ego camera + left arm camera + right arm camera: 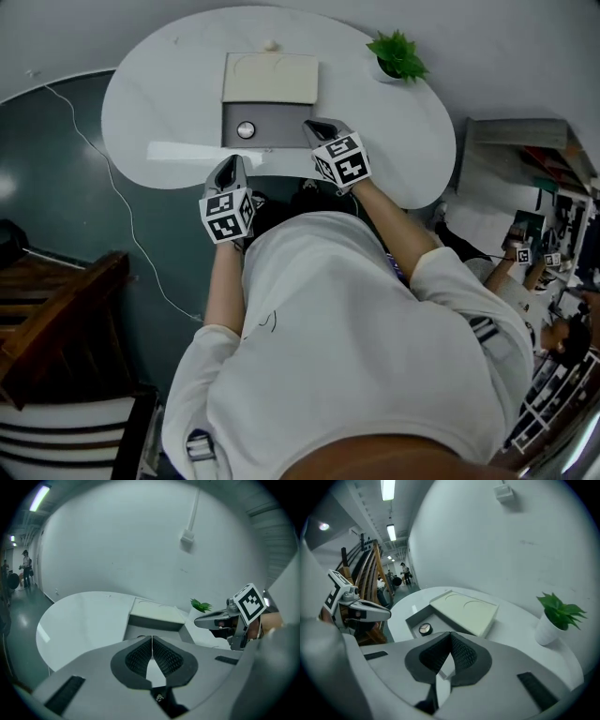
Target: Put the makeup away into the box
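With the small round makeup compact (246, 130) already lying in the open grey box (281, 131) by the white table's (159, 103) near edge, the left gripper (229, 167) and right gripper (320, 127), jaws clenched on nothing, should probably next slide the flat cream lid (270, 78) squarely over it.

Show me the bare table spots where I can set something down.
Widest free patch: the table's left lobe, left of the box and its lid. A smaller one lies between box and potted plant. Crowded: the near edge by the box, where the left tool and right tool hover.
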Demonstrator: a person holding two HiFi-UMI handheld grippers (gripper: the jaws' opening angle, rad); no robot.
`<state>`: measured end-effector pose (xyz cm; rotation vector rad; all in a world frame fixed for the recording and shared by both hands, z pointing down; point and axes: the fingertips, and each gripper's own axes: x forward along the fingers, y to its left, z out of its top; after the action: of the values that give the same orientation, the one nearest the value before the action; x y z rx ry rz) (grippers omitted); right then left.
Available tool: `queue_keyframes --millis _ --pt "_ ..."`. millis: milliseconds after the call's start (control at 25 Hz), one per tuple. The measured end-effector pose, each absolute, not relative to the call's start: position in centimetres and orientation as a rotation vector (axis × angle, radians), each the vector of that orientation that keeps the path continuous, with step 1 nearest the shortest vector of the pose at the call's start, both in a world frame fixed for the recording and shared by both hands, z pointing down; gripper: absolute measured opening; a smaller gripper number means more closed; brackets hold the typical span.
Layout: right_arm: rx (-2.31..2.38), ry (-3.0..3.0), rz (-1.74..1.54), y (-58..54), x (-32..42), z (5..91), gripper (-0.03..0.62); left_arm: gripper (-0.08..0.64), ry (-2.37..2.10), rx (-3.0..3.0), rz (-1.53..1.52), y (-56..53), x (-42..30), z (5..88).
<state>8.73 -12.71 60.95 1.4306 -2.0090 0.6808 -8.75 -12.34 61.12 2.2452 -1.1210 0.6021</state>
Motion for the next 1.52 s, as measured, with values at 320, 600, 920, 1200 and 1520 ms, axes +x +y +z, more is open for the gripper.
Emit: queue_keyframes --millis 320,600,920,1200,1520 --pt "1.722 -2.007 0.625 -11.9 13.5 55.3 -0.003 0.023 -1.015 2.42 0.564 -14.7 -2.8 56.9" --pt "1.886 -2.072 0.463 -13.2 15.6 48.1 -0.002 0.023 -1.024 2.6 0.43 -17.1 1.2 49.1" --pt "1.912 -2.161 0.213 -14.7 15.4 39.6 -0.003 0.023 -1.111 2.72 0.24 -18.2 0.9 39.9" --pt "1.932 -2.206 0.029 -15.2 14.7 34.6 -0.002 0.023 -1.144 2.771 0.101 -18.1 0.2 35.3" --pt "1.929 -2.202 -0.028 -15.2 14.9 33.2 -0.002 0.023 -1.186 2.785 0.092 -17.8 -0.1 34.5"
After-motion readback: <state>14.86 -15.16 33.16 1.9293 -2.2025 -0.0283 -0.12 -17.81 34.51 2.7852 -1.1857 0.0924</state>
